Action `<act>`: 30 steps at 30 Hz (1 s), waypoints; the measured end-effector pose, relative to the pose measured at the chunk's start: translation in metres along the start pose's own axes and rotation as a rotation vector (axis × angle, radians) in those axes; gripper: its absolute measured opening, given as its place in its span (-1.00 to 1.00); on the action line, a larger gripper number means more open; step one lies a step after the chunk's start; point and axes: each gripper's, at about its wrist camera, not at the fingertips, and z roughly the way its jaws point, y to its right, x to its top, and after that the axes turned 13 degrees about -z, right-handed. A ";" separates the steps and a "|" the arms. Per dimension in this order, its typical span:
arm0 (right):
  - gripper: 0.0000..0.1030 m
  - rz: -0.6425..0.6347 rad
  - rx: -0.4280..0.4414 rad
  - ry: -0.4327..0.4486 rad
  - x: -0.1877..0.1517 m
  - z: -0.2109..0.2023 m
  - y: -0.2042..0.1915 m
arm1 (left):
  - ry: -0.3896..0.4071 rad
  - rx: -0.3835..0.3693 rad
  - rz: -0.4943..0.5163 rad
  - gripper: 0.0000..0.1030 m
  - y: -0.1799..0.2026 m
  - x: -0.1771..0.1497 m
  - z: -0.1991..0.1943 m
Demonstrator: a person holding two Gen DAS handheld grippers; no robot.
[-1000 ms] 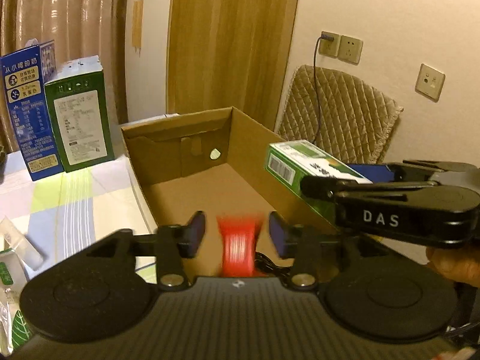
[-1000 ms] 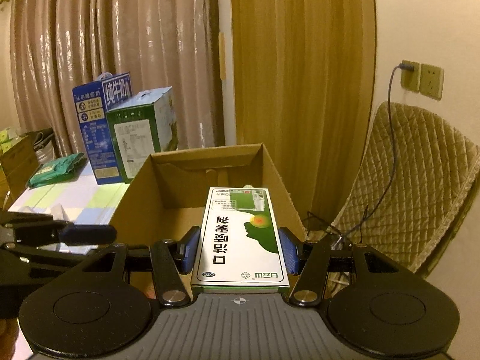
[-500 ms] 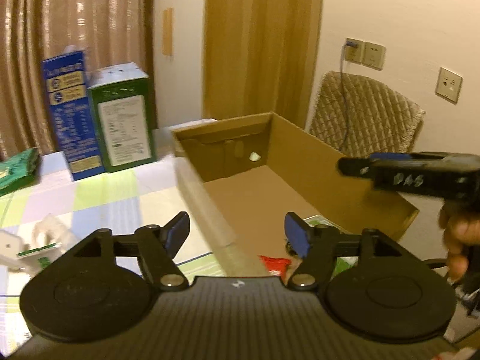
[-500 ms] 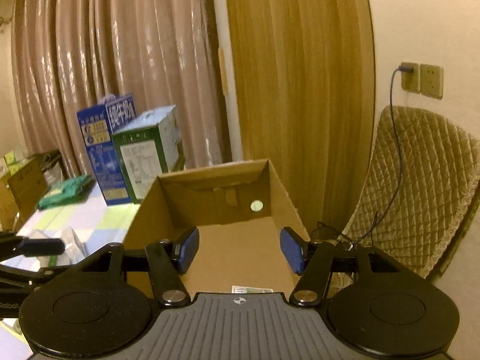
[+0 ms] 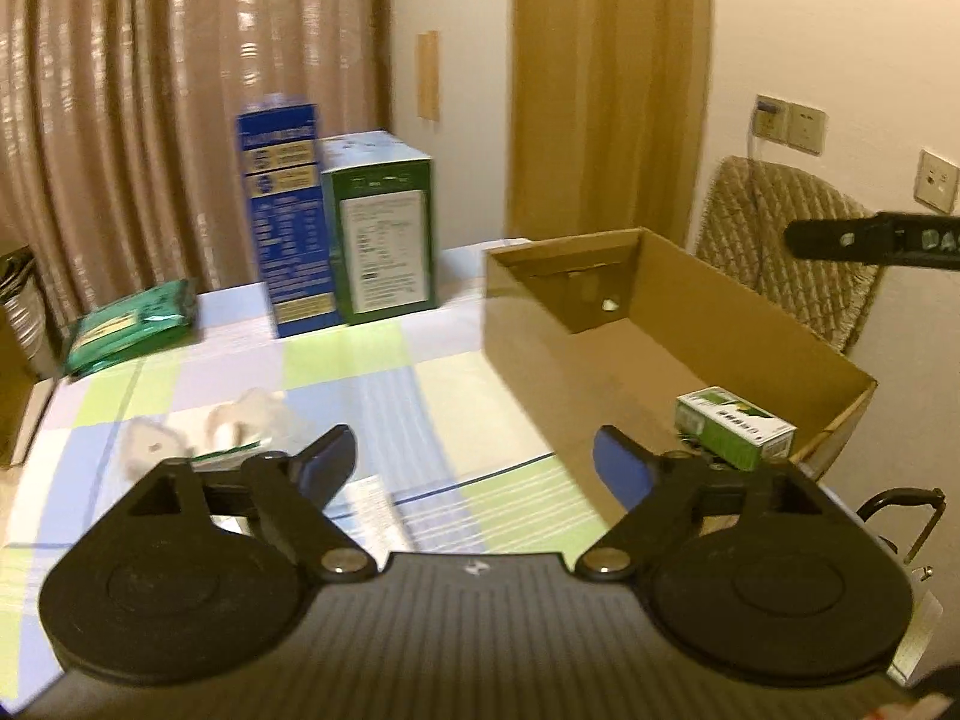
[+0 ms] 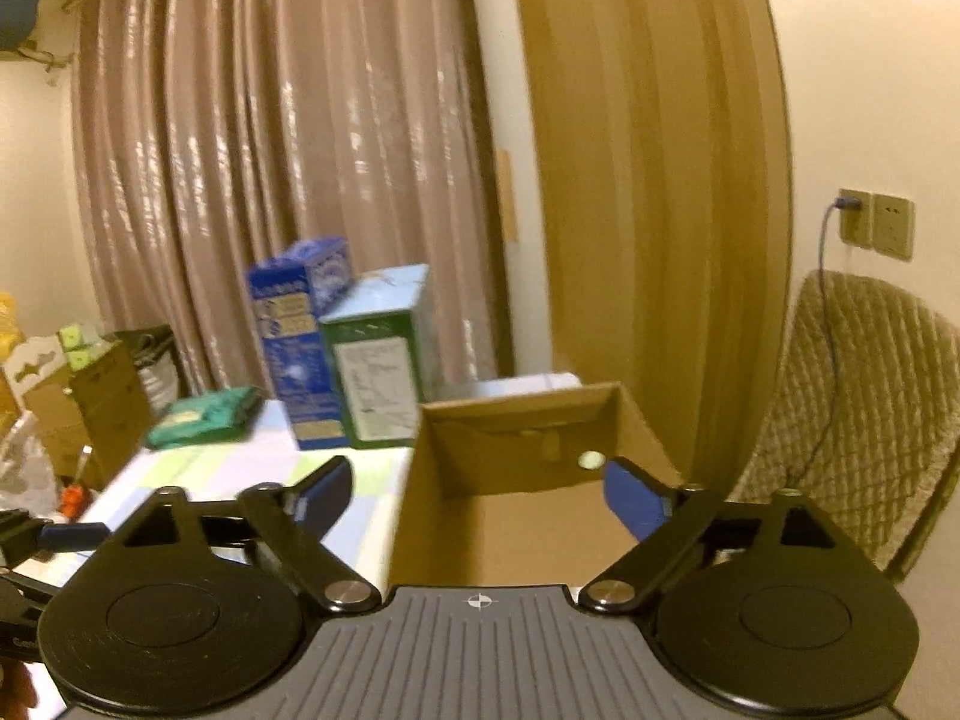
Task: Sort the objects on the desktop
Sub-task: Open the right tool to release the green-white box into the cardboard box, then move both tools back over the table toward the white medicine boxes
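Observation:
My left gripper (image 5: 474, 459) hangs over the table's near edge, just left of the open cardboard box (image 5: 750, 330). Its jaws are opening and nothing is between them. A small green medicine box (image 5: 732, 426) lies inside the cardboard box at its near right corner. My right gripper (image 6: 480, 495) is above the near end of the cardboard box (image 6: 516, 450); its jaws are opening too, with nothing between them. One of its fingers (image 5: 870, 240) shows at the upper right of the left wrist view. The box floor below the right gripper is hidden by its body.
A blue carton (image 5: 282, 210) and a green carton (image 5: 384, 228) stand at the back of the checked tablecloth. A green packet (image 5: 132, 330) lies at the far left, with white sachets (image 5: 252, 420) and a paper slip (image 5: 372, 504) nearer. A quilted chair (image 6: 858, 420) stands right of the box.
The right gripper let go of the green medicine box, which now lies in the cardboard box. The left gripper dropped a red item there. Both opened wide and drew back; the left swung toward the table.

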 end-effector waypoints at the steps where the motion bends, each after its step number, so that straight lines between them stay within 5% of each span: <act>1: 0.90 0.000 0.011 0.006 0.003 -0.003 -0.008 | 0.013 0.019 -0.008 0.84 -0.007 -0.001 -0.007; 9: 0.96 -0.084 0.108 0.032 0.008 -0.005 -0.083 | 0.078 0.156 -0.027 0.97 -0.075 -0.009 -0.058; 15: 0.96 -0.080 0.190 -0.019 -0.017 0.017 -0.131 | 0.053 0.247 -0.040 0.97 -0.125 -0.028 -0.074; 24: 0.96 -0.121 0.265 -0.178 -0.057 0.075 -0.171 | -0.069 0.257 -0.144 0.97 -0.177 -0.069 -0.044; 30: 0.82 -0.203 0.245 -0.218 -0.067 0.097 -0.179 | -0.121 0.252 -0.111 0.97 -0.180 -0.082 -0.014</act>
